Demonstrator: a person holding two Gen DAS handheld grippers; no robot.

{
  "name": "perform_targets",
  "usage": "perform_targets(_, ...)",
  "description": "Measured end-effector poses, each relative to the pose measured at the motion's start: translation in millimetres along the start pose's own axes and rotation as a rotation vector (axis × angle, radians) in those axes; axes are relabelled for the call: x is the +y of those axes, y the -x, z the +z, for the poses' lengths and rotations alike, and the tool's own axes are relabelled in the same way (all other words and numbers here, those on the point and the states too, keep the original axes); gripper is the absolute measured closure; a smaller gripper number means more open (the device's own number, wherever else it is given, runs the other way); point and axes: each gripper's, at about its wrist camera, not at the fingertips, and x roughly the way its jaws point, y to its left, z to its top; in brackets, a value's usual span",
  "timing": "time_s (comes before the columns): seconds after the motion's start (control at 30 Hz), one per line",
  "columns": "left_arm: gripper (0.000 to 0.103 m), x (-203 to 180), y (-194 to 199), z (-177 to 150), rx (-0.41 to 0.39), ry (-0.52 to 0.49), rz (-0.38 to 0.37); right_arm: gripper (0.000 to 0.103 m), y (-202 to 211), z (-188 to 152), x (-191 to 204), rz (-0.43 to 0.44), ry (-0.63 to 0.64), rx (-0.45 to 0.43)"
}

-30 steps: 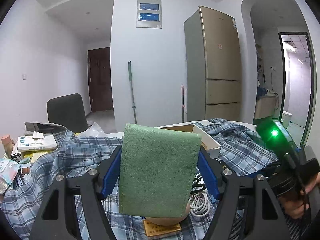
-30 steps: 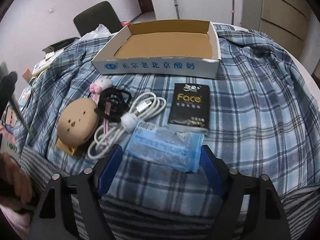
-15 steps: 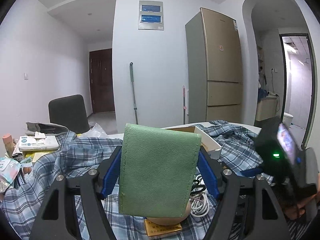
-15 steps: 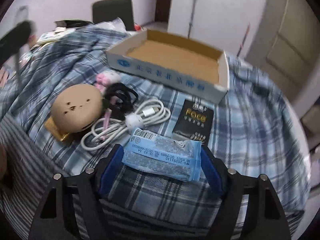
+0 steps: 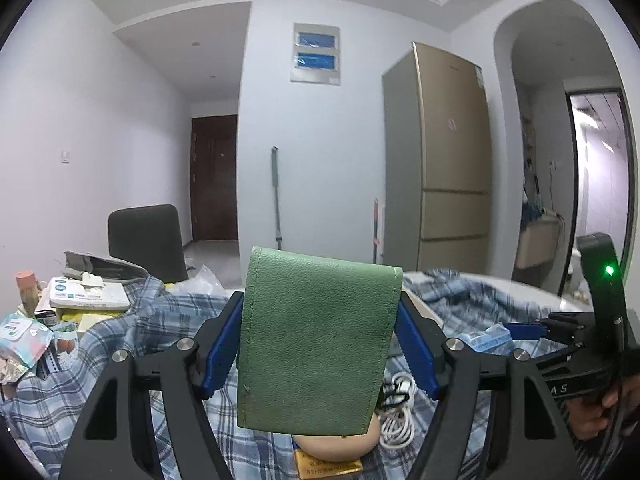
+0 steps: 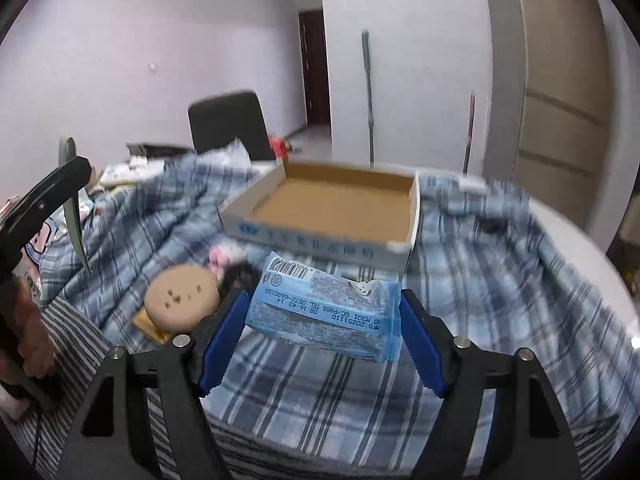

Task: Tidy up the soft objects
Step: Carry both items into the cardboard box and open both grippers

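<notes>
My left gripper (image 5: 320,340) is shut on a green leather wallet (image 5: 316,340) and holds it upright above the plaid-covered table. My right gripper (image 6: 324,320) is shut on a light blue tissue packet (image 6: 326,306), lifted off the cloth in front of an open cardboard box (image 6: 332,208). The right gripper also shows at the right of the left wrist view (image 5: 532,326). A round tan plush (image 6: 182,296) lies on the cloth left of the packet, on a gold packet (image 6: 150,326). The plush (image 5: 340,444) also shows under the wallet.
A white coiled cable (image 5: 396,420) lies beside the plush. A pink hair tie (image 6: 222,258) lies behind it. Books and packets (image 5: 86,300) crowd the table's left. A dark chair (image 6: 228,124) stands behind the table; a fridge (image 5: 440,168) stands beyond.
My right gripper has lifted the blue tissue packet off the cloth and tilted up toward the box. The left gripper with the wallet has stayed nearly still.
</notes>
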Motion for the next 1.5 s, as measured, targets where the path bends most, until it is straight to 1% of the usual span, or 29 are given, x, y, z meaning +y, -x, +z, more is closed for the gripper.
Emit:
perform_targets(0.1,0.029,3.2,4.7,14.6,-0.024,0.017,0.004,0.029,14.9,18.2,1.7,-0.028,0.039,-0.095)
perform_targets(0.23,0.029,1.4,-0.6,39.6,-0.060,-0.014,0.020,0.029,24.6,60.3,4.4,-0.046,0.072,-0.194)
perform_targets(0.33,0.029,-1.7,-13.2,60.7,-0.103,-0.034,0.039,0.028,24.7,91.2,5.6,-0.108,0.085,-0.296)
perform_targets(0.43,0.029,1.2,-29.4,80.8,-0.126,0.008,0.031,0.028,17.1,116.9,2.9,-0.140,0.063,-0.349)
perform_targets(0.5,0.029,2.6,-45.6,93.8,-0.148,0.023,0.054,0.028,9.9,127.6,0.2,-0.168,0.037,-0.380)
perform_targets(0.57,0.029,6.5,-61.8,102.5,-0.153,0.051,0.058,0.028,-1.1,135.3,-2.7,-0.179,0.021,-0.388)
perform_targets(0.63,0.029,9.2,-82.6,109.5,-0.134,0.064,0.031,0.028,-15.4,137.6,-6.6,-0.186,0.006,-0.376)
perform_targets(0.7,0.029,10.7,-100.1,111.9,-0.116,0.063,0.038,0.028,-31.6,135.0,-12.0,-0.181,-0.007,-0.341)
perform_targets(0.77,0.029,14.8,-121.2,110.2,-0.064,0.076,0.038,0.028,-46.3,129.9,-18.0,-0.183,-0.018,-0.304)
perform_targets(0.8,0.029,17.1,-137.0,108.0,0.005,0.079,0.036,0.028,-55.3,126.7,-19.8,-0.180,-0.020,-0.278)
perform_targets(0.83,0.029,20.1,-150.5,104.2,0.066,0.093,0.011,0.028,-65.3,123.1,-21.8,-0.176,-0.020,-0.247)
perform_targets(0.9,0.029,25.5,-171.7,93.1,0.149,0.107,0.003,0.028,-82.9,117.0,-25.0,-0.168,-0.017,-0.183)
perform_targets(0.93,0.029,25.3,-182.8,87.1,0.190,0.089,-0.001,0.028,-92.4,114.5,-26.8,-0.158,-0.019,-0.145)
perform_targets(1.03,0.029,26.8,-211.0,67.7,0.299,0.073,-0.023,0.028,-112.1,108.7,-34.1,-0.117,-0.047,-0.052)
perform_targets(1.13,0.029,29.2,-231.6,49.0,0.376,0.077,-0.048,0.028,-122.2,101.1,-41.8,-0.100,-0.061,0.002)
perform_targets(1.3,0.029,38.1,-254.2,31.3,0.430,0.095,-0.033,0.028,-135.7,93.8,-46.6,-0.092,-0.061,0.037)
perform_targets(1.4,0.029,37.1,-261.2,28.1,0.461,0.115,-0.047,0.028,-142.2,88.1,-50.3,-0.091,-0.063,0.055)
perform_targets(1.5,0.029,28.3,-265.7,27.9,0.483,0.091,-0.034,0.028,-147.1,85.7,-53.1,-0.094,-0.070,0.077)
